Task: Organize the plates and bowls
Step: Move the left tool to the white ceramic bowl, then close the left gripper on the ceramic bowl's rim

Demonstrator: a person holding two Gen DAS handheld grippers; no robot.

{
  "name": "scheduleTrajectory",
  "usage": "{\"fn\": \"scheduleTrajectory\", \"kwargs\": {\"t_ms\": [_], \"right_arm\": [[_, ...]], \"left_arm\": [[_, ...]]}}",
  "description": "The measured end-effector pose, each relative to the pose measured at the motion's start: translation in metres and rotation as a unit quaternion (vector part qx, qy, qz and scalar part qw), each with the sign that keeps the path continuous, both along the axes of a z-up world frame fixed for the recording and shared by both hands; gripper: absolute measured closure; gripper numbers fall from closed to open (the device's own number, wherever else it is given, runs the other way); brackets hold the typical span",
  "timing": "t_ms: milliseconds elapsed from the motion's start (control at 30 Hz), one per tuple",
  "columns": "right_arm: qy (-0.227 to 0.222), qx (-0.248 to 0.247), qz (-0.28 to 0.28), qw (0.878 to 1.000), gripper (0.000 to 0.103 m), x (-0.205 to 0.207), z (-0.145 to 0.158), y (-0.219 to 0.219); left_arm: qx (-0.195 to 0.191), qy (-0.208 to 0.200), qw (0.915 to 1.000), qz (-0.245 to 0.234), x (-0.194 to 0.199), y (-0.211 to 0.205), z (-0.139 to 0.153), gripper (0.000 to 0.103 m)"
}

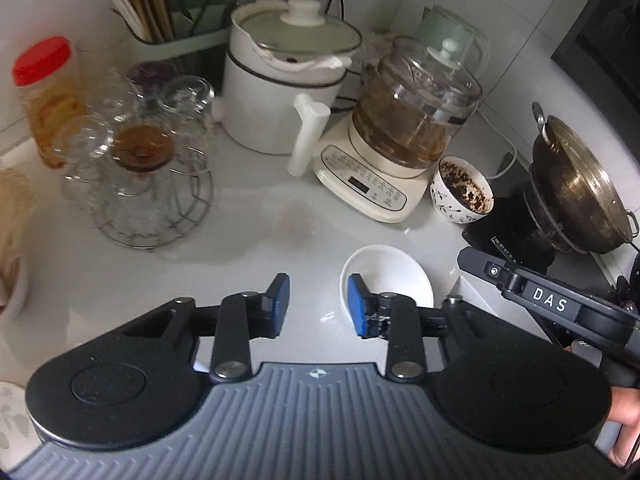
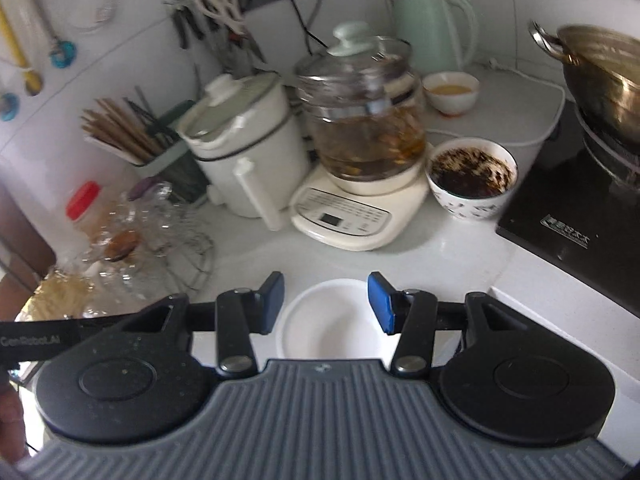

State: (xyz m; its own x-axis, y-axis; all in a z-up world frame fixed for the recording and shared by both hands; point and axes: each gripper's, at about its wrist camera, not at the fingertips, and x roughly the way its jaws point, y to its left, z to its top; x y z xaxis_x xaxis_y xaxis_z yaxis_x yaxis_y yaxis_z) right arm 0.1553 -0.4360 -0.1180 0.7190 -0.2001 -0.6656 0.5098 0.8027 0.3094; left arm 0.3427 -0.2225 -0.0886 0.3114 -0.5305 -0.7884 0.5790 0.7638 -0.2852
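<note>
A small empty white bowl (image 1: 390, 276) sits on the white counter. In the right wrist view it (image 2: 328, 320) lies between and below my open fingers. My right gripper (image 2: 326, 302) is open and holds nothing. My left gripper (image 1: 318, 306) is open and empty, just left of the white bowl, with its right fingertip (image 1: 358, 306) over the bowl's rim. A patterned bowl (image 1: 460, 192) with dark residue stands by the kettle base; it also shows in the right wrist view (image 2: 472, 178). A small bowl (image 2: 451, 92) with yellow liquid stands farther back.
A white electric pot (image 1: 280, 80), a glass kettle on a cream base (image 1: 408, 120), a wire rack of glasses (image 1: 140, 168), a red-lidded jar (image 1: 48, 96) and a chopstick holder (image 1: 160, 28) crowd the back. A metal wok (image 1: 580, 184) sits on a black cooktop (image 2: 568, 216) at right.
</note>
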Motion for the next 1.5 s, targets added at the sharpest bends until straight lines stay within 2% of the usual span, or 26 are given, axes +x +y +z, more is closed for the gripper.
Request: {"fn": "scheduleTrajectory", "kwargs": {"t_ms": [267, 467, 633, 767, 967, 1033, 1100, 1200, 1300, 1333, 1433, 1500], "right_arm": [[0.030, 0.053, -0.001, 0.998, 0.053, 0.010, -0.034, -0.042], [0.062, 0.089, 0.005, 0.994, 0.053, 0.023, -0.061, -0.065], [0.087, 0.120, 0.015, 0.989, 0.053, 0.031, -0.085, -0.077], [0.103, 0.141, 0.016, 0.984, 0.054, 0.038, -0.102, -0.080], [0.106, 0.167, 0.024, 0.980, 0.055, 0.046, -0.110, -0.080], [0.108, 0.166, 0.032, 0.980, 0.062, 0.050, -0.110, -0.079], [0.113, 0.164, 0.036, 0.979, 0.066, 0.053, -0.113, -0.077], [0.120, 0.165, 0.040, 0.978, 0.079, 0.055, -0.118, -0.075], [0.120, 0.160, 0.043, 0.979, 0.083, 0.056, -0.118, -0.074], [0.118, 0.164, 0.046, 0.978, 0.087, 0.056, -0.119, -0.073], [0.119, 0.165, 0.051, 0.978, 0.093, 0.055, -0.120, -0.071], [0.119, 0.163, 0.051, 0.978, 0.093, 0.057, -0.119, -0.070]], "left_arm": [[0.027, 0.026, 0.9993, -0.001, 0.016, -0.038, -0.031, 0.059], [0.049, 0.062, 0.9968, 0.001, 0.029, -0.061, -0.067, 0.059], [0.061, 0.098, 0.9933, 0.005, 0.039, -0.074, -0.095, 0.059], [0.068, 0.108, 0.9918, 0.005, 0.043, -0.080, -0.107, 0.059], [0.061, 0.135, 0.9889, 0.009, 0.047, -0.083, -0.121, 0.061], [0.062, 0.145, 0.9875, 0.009, 0.048, -0.084, -0.125, 0.068], [0.061, 0.148, 0.9871, 0.007, 0.048, -0.086, -0.127, 0.072], [0.061, 0.147, 0.9872, 0.005, 0.048, -0.090, -0.128, 0.081], [0.053, 0.147, 0.9877, 0.004, 0.048, -0.090, -0.129, 0.091], [0.050, 0.147, 0.9879, 0.002, 0.048, -0.091, -0.129, 0.094], [0.050, 0.144, 0.9883, -0.003, 0.047, -0.092, -0.128, 0.097], [0.048, 0.145, 0.9882, -0.004, 0.047, -0.092, -0.128, 0.097]]}}
